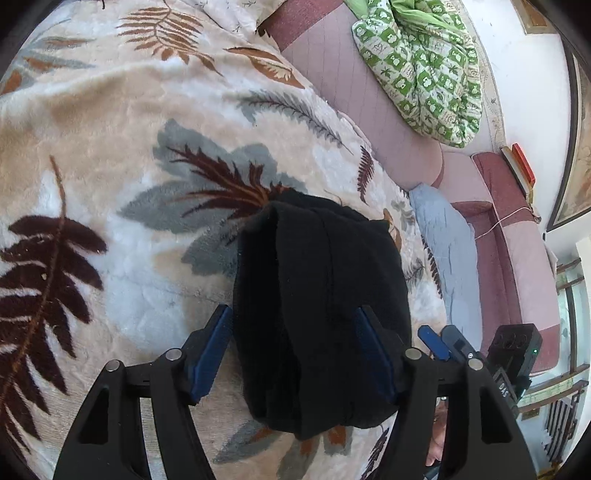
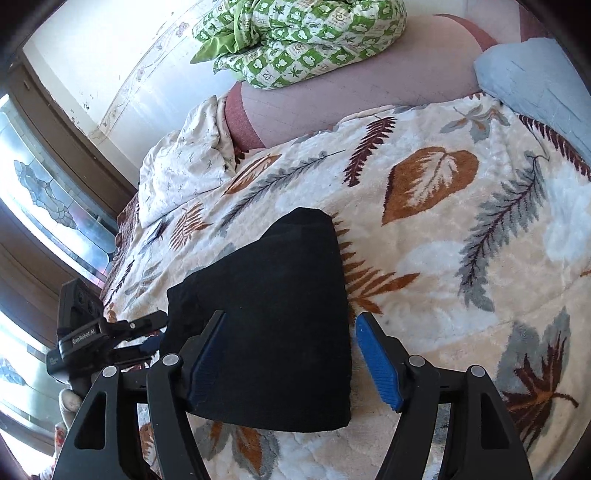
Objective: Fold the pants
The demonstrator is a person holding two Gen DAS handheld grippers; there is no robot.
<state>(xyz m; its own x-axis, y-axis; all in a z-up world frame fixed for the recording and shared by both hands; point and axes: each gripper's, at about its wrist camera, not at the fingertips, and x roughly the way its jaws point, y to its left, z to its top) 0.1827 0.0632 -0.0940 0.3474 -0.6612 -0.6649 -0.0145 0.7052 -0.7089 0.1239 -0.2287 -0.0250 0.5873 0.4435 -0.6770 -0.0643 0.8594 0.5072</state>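
Black pants in a compact folded bundle between the spread jaws of left gripper and right gripper, neither clamped. Lying on leaf-print blanket over the bed. Looks like final fold done; next: press flat or regrip an edge. No containers visible

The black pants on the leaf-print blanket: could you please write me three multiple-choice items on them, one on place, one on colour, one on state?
1. Where do the pants lie?
A. on the leaf-print blanket
B. on the green quilt
C. on the floor

2. What colour are they?
A. grey
B. black
C. red

3. How do the two hand-held grippers stand?
A. both shut on cloth
B. one open, one shut
C. both open

Answers: 1 A, blanket shows all round them. 2 B, plain black cloth. 3 C, left hand-held gripper and right hand-held gripper show wide gaps between their blue pads.
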